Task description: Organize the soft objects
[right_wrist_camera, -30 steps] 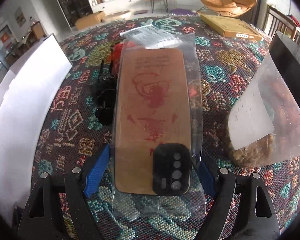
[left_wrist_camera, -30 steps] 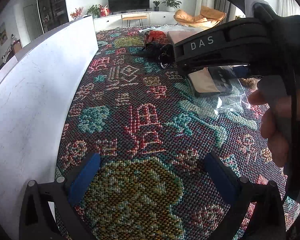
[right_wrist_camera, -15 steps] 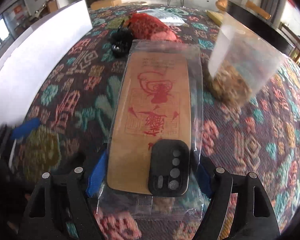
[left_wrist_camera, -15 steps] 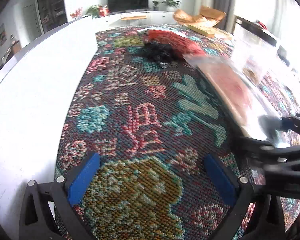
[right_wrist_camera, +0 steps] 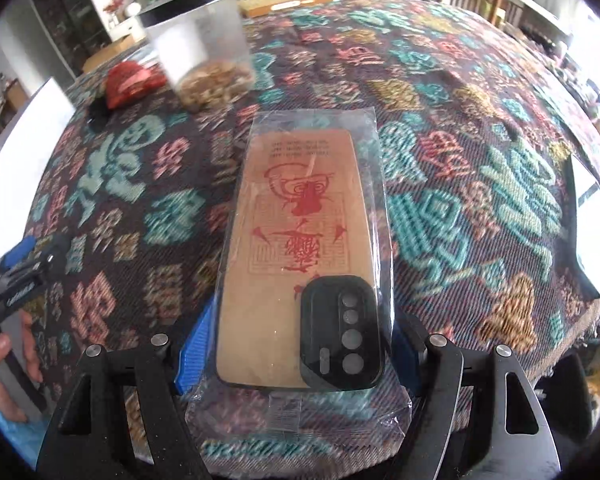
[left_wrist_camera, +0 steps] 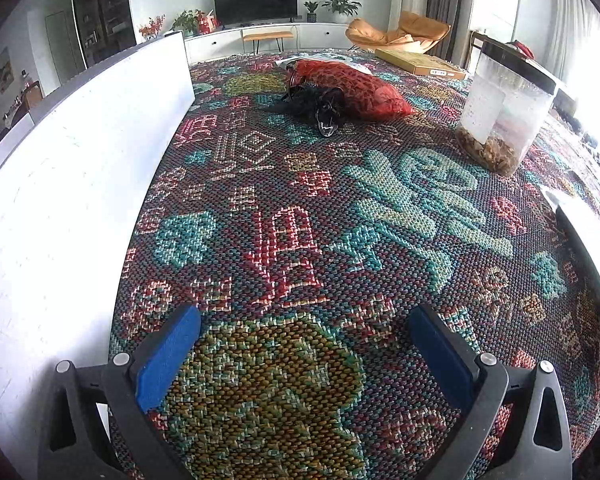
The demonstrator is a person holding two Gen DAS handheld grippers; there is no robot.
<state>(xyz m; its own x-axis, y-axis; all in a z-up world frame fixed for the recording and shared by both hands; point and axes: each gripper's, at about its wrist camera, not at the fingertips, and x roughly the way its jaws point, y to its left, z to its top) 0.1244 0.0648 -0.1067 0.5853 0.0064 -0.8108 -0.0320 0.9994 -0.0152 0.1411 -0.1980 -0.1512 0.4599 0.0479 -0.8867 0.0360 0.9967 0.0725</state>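
My right tongs (right_wrist_camera: 296, 356), clamped on the bagged phone case (right_wrist_camera: 300, 264), have swung it toward the counter's (left_wrist_camera: 340, 216) right edge; left tongs (left_wrist_camera: 300, 356) stay apart.

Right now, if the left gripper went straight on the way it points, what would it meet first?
Probably only the woven patterned cloth. The open left gripper has nothing between its fingers; the black tangle beside the red mesh bag lies far ahead, though depth is unclear.
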